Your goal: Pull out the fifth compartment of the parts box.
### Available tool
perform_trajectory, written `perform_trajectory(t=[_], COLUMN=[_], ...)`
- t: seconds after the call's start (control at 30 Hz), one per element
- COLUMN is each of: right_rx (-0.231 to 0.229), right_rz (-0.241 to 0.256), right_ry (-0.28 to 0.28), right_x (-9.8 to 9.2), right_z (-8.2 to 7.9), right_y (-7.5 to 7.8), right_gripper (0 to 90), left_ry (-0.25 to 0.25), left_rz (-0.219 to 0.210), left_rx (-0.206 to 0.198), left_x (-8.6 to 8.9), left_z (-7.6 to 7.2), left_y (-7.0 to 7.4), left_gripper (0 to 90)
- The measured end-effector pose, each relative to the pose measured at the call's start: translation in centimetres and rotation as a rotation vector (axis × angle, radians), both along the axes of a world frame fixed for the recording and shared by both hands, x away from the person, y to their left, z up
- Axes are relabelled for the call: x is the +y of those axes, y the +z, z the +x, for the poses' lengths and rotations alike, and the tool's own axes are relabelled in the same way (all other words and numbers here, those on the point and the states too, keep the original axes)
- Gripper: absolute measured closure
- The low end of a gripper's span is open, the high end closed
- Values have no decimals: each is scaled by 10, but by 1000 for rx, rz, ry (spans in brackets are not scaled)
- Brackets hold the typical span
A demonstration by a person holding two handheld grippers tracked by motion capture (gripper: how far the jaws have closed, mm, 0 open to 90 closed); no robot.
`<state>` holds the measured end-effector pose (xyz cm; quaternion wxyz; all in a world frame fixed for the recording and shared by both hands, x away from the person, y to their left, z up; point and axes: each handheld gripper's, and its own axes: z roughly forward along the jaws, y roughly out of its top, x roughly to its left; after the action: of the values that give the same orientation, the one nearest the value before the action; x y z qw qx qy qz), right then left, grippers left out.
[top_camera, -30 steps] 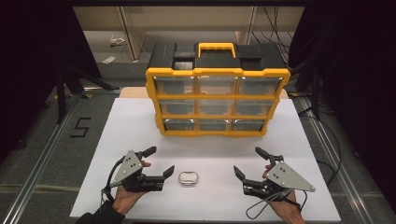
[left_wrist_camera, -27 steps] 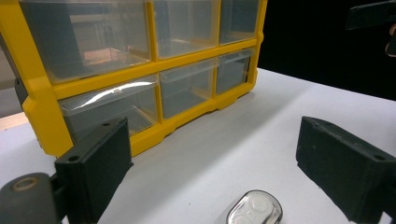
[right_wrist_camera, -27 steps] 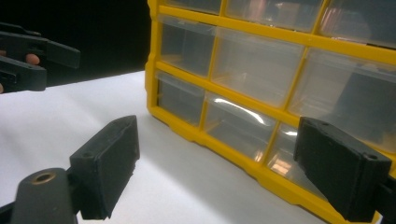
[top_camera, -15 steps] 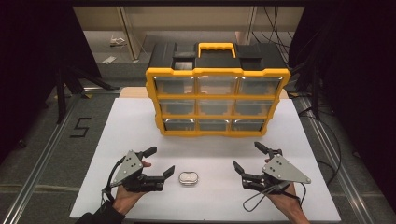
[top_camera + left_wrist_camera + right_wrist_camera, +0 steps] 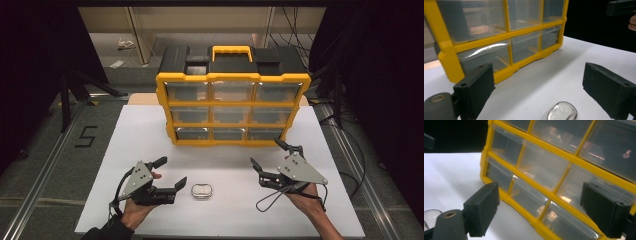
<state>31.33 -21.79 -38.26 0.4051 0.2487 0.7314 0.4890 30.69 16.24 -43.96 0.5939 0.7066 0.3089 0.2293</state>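
A small clear oval case (image 5: 201, 191) lies on the white counter (image 5: 225, 160), just beside the left gripper (image 5: 171, 174), whose jaws gape wide, holding nothing. The right gripper (image 5: 268, 158), equally wide and empty, faces the yellow drawer organizer (image 5: 233, 109).

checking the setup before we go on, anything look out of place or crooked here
Nothing stands out. The yellow drawer organizer stands upright on the white table with every drawer shut. The small silver case lies flat, apart from the open left gripper. The right gripper is open too, holding nothing.
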Motion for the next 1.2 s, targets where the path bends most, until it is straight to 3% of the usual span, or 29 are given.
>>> perform_trajectory(t=[0.2,0.53,0.57,0.83,0.93,0.97,1.2], right_rx=[1,-88,-105,-137,-167,-198,-225], right_rz=[-37,-130,-158,-229,-271,-316,-375], right_ry=[1,-6,-14,-22,-30,-38,-48], right_x=[5,14,17,29,33,35,40], right_z=[9,16,19,28,31,31,38], right_y=[2,12,14,14,13,12,9], right_gripper=[173,203,207,218,226,231,241], left_ry=[0,-5,-3,-11,-14,-14,-15], left_rz=[-12,1,-3,5,7,1,3], left_rx=[9,9,11,14,13,14,14], left_x=[1,0,0,-1,-1,-1,-1], left_z=[1,1,1,1,1,1,1], left_y=[0,0,0,-1,-1,-1,-1], left_gripper=[101,101,101,102,102,102,103])
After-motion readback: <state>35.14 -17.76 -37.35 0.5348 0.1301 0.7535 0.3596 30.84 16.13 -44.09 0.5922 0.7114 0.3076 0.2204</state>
